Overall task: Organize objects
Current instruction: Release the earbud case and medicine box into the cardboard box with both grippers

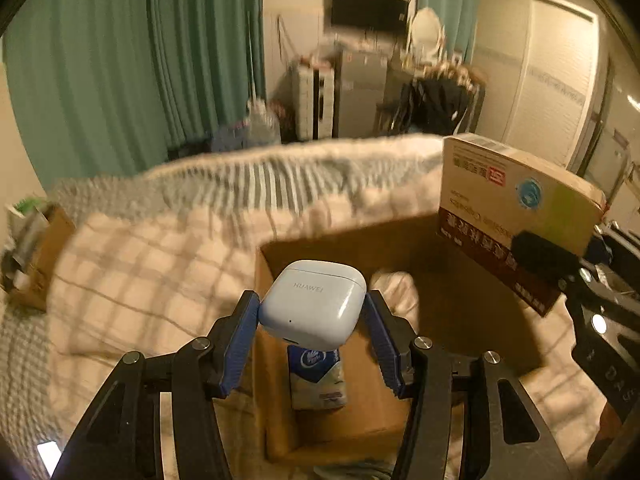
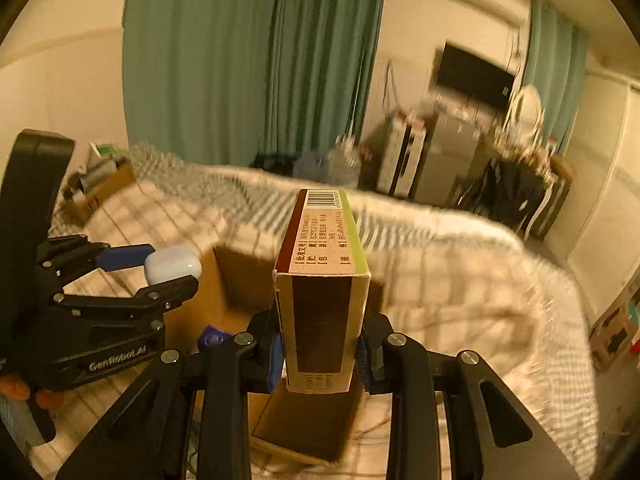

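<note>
My left gripper is shut on a white Huawei earbud case and holds it above an open cardboard box on the bed. A blue and white tissue pack lies in the box. My right gripper is shut on a tall medicine carton over the same box. The carton also shows in the left wrist view. The left gripper with the case shows at the left of the right wrist view.
The box rests on a checked blanket covering the bed. A second cardboard box with clutter stands at the bed's far left. Green curtains, a wall TV and cluttered furniture lie beyond.
</note>
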`<state>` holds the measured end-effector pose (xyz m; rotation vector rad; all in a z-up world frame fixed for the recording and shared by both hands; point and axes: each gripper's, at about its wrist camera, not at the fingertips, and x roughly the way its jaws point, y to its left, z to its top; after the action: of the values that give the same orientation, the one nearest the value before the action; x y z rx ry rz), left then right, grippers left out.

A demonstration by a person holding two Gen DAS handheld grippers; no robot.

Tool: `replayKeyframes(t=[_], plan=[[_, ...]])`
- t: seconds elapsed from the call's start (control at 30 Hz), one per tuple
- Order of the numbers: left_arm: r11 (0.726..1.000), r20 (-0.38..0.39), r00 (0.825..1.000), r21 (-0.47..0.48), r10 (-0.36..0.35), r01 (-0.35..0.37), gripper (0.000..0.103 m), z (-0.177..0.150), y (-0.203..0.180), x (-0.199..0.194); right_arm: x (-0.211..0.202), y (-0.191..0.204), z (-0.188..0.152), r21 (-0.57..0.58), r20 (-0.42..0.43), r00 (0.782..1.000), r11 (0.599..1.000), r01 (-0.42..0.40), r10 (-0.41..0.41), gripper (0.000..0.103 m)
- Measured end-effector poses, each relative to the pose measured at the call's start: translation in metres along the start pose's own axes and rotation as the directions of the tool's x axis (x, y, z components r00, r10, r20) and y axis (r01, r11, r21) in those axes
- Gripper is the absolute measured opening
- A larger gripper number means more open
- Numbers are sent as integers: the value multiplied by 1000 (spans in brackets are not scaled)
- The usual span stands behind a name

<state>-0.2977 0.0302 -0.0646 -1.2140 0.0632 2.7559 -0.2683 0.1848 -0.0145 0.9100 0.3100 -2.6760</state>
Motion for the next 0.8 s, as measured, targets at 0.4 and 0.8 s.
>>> replayKeyframes(t=[0.4,0.8], plan=[[999,69,997,-19,29,-28,90,7,3,-33,-25,-26,-8,93,88,995,994,-62,54,72],[998,176,982,5,64,-66,103,-30,20,-171,-190,20,-8,-47,236,969,997,-68,77,90]])
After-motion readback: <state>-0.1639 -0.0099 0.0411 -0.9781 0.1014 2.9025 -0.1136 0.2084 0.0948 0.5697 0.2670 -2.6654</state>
